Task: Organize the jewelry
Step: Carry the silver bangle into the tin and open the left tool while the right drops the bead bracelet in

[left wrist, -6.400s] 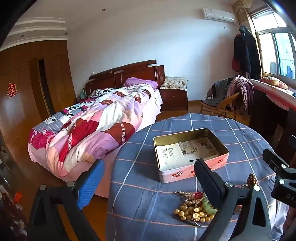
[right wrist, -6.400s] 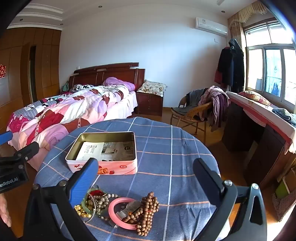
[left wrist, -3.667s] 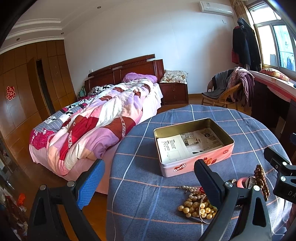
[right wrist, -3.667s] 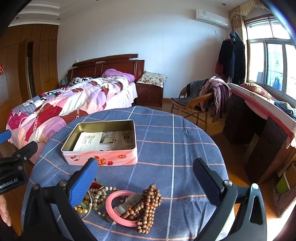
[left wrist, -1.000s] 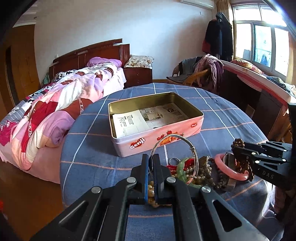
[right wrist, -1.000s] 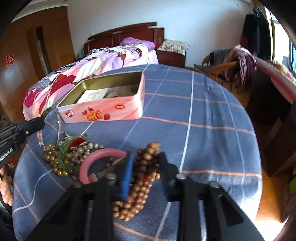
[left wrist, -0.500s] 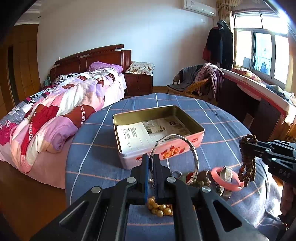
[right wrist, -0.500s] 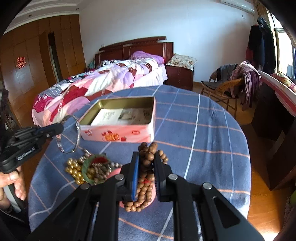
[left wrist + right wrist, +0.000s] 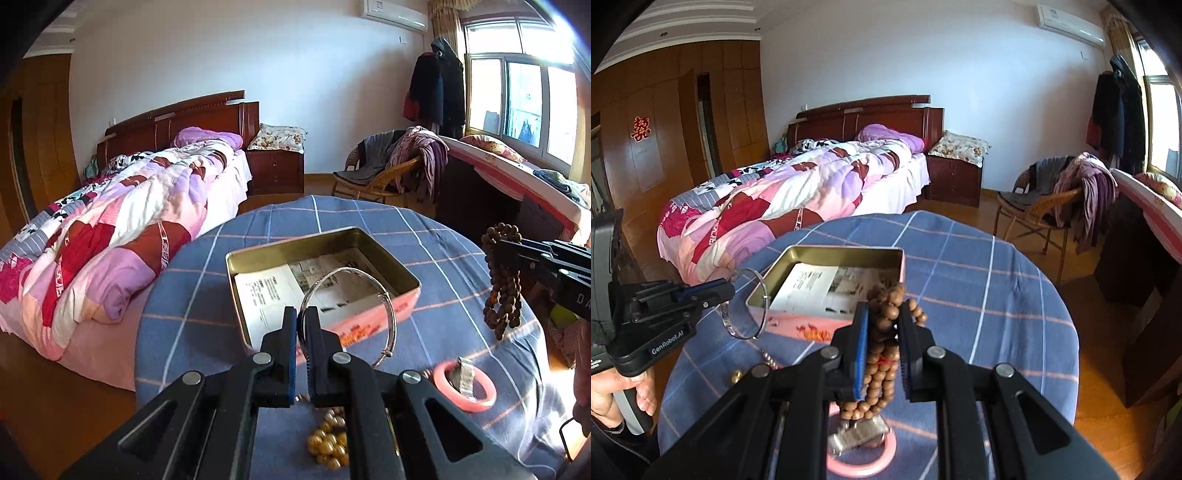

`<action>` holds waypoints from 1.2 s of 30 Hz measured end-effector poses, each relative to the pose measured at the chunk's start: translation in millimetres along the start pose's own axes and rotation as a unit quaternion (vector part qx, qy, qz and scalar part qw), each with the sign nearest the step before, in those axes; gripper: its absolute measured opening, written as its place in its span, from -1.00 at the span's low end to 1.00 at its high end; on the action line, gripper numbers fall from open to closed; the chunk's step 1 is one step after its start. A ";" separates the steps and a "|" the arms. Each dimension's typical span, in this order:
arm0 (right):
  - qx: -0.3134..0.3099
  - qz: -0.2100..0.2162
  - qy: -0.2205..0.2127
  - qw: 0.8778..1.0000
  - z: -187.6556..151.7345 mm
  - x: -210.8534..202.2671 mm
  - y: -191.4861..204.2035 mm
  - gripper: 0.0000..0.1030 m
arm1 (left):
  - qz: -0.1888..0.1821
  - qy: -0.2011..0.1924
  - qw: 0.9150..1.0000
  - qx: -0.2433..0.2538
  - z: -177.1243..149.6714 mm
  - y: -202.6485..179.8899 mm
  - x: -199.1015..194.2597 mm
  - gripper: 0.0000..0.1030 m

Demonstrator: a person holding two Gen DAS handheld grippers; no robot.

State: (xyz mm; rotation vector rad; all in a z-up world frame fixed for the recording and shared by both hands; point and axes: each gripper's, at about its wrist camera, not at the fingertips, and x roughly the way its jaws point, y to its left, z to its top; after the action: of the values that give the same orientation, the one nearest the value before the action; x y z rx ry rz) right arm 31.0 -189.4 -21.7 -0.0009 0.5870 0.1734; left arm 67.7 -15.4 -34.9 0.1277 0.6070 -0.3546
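Observation:
My left gripper (image 9: 303,314) is shut on a thin silver bangle (image 9: 388,317) and holds it above the table, just in front of the open pink tin (image 9: 402,273) lined with paper. My right gripper (image 9: 882,314) is shut on a brown wooden bead bracelet (image 9: 882,365), lifted above the table near the tin (image 9: 901,258). The right gripper and beads (image 9: 504,280) show at the right of the left wrist view. The left gripper (image 9: 727,290) with the bangle (image 9: 764,314) shows at the left of the right wrist view.
A pink bangle (image 9: 465,386) with a silver piece inside and gold beads (image 9: 327,448) lie on the round blue checked table (image 9: 192,295). A bed (image 9: 129,221) stands left, a wicker chair (image 9: 384,181) with clothes behind, a desk (image 9: 517,184) right.
Both grippers have risen higher above the table and moved toward the tin, the left with the silver bangle, the right with the wooden beads. The rest of the jewelry stays on the cloth.

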 end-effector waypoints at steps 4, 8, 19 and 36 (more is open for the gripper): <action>-0.008 -0.001 0.002 1.000 8.8 11.2 3.8 -0.67 | 0.012 -0.003 1.000 0.010 11.3 2.7 5.4 -0.94; -0.019 -0.003 0.001 1.000 17.9 22.3 7.4 -0.67 | 0.019 -0.003 1.000 0.016 21.6 5.6 12.1 -0.94; -0.044 -0.014 0.015 0.999 33.9 62.0 15.5 -0.67 | 0.050 0.007 0.998 0.029 41.5 15.2 44.5 -0.94; -0.059 -0.021 0.060 0.996 38.3 117.5 22.7 -0.67 | 0.072 0.045 0.996 0.038 42.9 20.4 98.2 -0.94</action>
State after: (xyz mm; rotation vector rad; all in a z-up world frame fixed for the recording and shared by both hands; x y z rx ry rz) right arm 144.6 -146.0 -53.4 -0.1391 0.6947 0.1674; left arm 172.9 -34.1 -56.4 0.2610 0.6684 -0.2330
